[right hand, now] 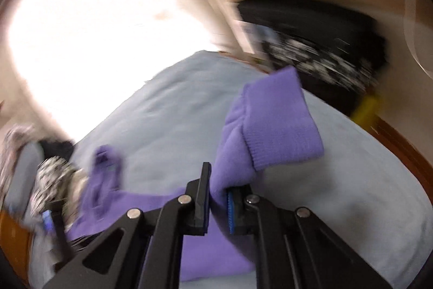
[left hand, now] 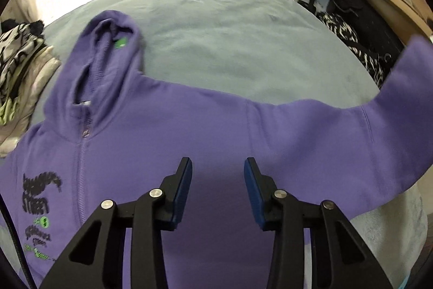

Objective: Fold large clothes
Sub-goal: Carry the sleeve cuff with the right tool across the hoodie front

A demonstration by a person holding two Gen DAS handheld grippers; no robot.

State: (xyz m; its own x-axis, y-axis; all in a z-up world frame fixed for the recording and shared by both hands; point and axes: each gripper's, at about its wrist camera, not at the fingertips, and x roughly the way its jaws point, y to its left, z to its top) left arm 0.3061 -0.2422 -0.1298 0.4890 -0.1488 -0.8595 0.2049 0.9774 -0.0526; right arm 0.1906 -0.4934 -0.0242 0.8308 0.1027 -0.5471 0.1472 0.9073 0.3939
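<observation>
Purple hoodie (left hand: pixel 167 132) lies front-up on the bed (left hand: pixel 216 31); only the right view shows its ribbed cuff (right hand: pixel 281 126), sleeve pinched in the right tool (right hand: pixel 217 182). Left tool (left hand: pixel 217 169) hovers over the chest, tilted downward, jaws apart, empty.

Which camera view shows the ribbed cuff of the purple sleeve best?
The right wrist view: the ribbed cuff is close and sharp, just beyond the right gripper, which pinches the sleeve. In the left wrist view the sleeve end is blurred at the right edge.
</observation>
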